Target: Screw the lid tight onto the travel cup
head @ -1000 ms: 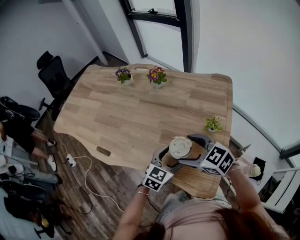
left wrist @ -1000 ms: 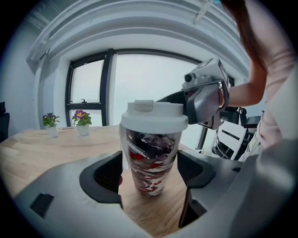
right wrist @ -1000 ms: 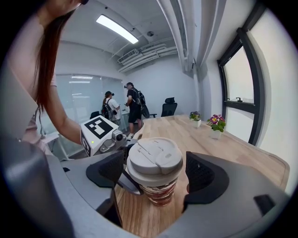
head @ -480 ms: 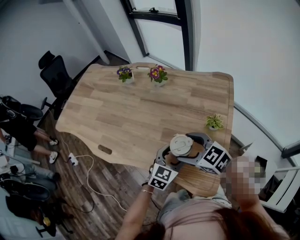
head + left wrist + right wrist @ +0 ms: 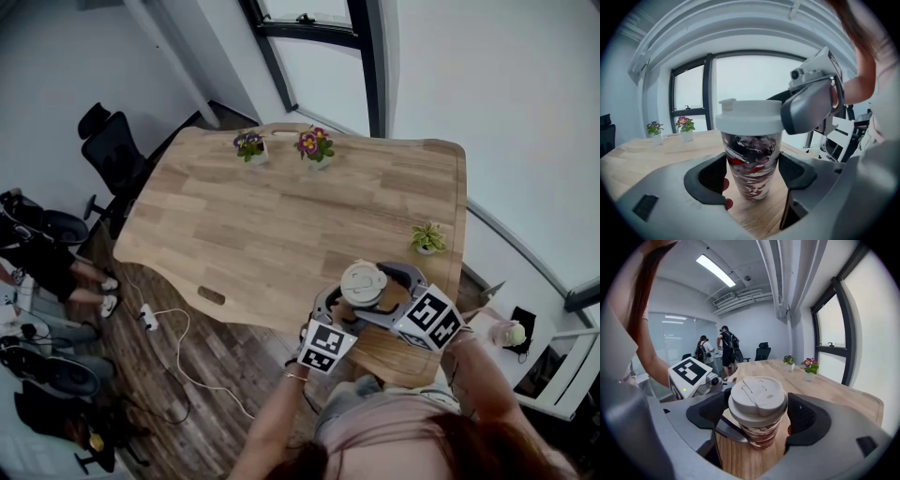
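The travel cup (image 5: 751, 159) stands upright on the wooden surface (image 5: 281, 216), near the edge closest to the person and toward the right corner. The left claw (image 5: 752, 174) is closed narrow on the cup's patterned body, with 1 jaw touching each side below the rim. The right claw (image 5: 758, 417) reaches in from the opposite side and grips the white lid (image 5: 758, 397), which sits level on top of the cup, the 2 jaws pressed against its edge. A purple-flowered plant (image 5: 247, 147) and a pink-flowered plant (image 5: 315, 146) stand at the far edge of the surface. A small green plant (image 5: 428, 244) sits by the right edge, apart from the cup.
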Demonstrator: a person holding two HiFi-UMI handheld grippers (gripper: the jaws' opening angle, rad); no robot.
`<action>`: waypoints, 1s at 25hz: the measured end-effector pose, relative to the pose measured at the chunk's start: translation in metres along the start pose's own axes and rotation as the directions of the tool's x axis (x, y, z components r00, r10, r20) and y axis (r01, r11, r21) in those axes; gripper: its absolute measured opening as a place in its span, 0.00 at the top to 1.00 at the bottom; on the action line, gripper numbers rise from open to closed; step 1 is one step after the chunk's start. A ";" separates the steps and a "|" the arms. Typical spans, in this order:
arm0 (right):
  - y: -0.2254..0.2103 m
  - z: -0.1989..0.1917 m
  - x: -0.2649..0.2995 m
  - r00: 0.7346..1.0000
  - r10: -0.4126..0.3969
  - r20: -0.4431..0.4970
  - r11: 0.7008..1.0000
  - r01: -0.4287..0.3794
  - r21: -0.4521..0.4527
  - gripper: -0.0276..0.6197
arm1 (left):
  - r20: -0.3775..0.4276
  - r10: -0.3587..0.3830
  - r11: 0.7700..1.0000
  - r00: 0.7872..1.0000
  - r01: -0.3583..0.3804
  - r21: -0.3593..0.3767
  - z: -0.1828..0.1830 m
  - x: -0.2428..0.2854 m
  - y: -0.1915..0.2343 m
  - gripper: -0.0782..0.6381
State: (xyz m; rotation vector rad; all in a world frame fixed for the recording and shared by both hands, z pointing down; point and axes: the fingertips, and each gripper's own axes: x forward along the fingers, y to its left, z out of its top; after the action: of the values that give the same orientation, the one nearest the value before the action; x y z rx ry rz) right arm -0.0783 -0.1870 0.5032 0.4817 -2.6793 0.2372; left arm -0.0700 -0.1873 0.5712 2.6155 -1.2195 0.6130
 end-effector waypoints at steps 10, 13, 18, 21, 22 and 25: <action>-0.001 -0.007 0.000 0.997 0.050 -0.066 0.996 -0.055 -0.077 0.37 | -0.059 -0.120 0.990 0.991 0.124 0.066 0.000 0.001 -0.008 0.41; -0.006 -0.005 -0.001 0.998 -0.060 -0.010 0.998 0.060 -0.020 0.37 | -0.040 -0.038 0.999 0.998 0.039 0.022 0.002 0.004 -0.007 0.41; -0.008 -0.007 -0.003 0.984 -0.177 0.027 0.983 0.176 0.047 0.37 | -0.012 0.049 0.999 0.999 -0.049 -0.020 0.003 0.005 -0.008 0.41; -0.005 -0.008 -0.007 0.991 -0.135 0.023 0.990 0.134 0.042 0.37 | -0.023 -0.010 1.000 1.000 0.010 0.010 0.002 0.006 -0.010 0.41; -0.004 -0.008 -0.008 0.993 -0.115 0.017 0.993 0.114 0.032 0.37 | -0.030 -0.040 0.999 0.999 0.041 0.024 0.002 0.005 -0.011 0.41; -0.003 -0.011 -0.011 0.998 -0.062 -0.023 0.998 0.062 -0.020 0.36 | -0.055 -0.133 0.988 0.990 0.136 0.070 0.000 0.003 -0.013 0.41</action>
State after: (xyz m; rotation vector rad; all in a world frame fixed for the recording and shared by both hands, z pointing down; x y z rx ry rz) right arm -0.0637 -0.1837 0.5092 0.5518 -2.6364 0.1974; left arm -0.0580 -0.1810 0.5729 2.6977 -1.0145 0.7054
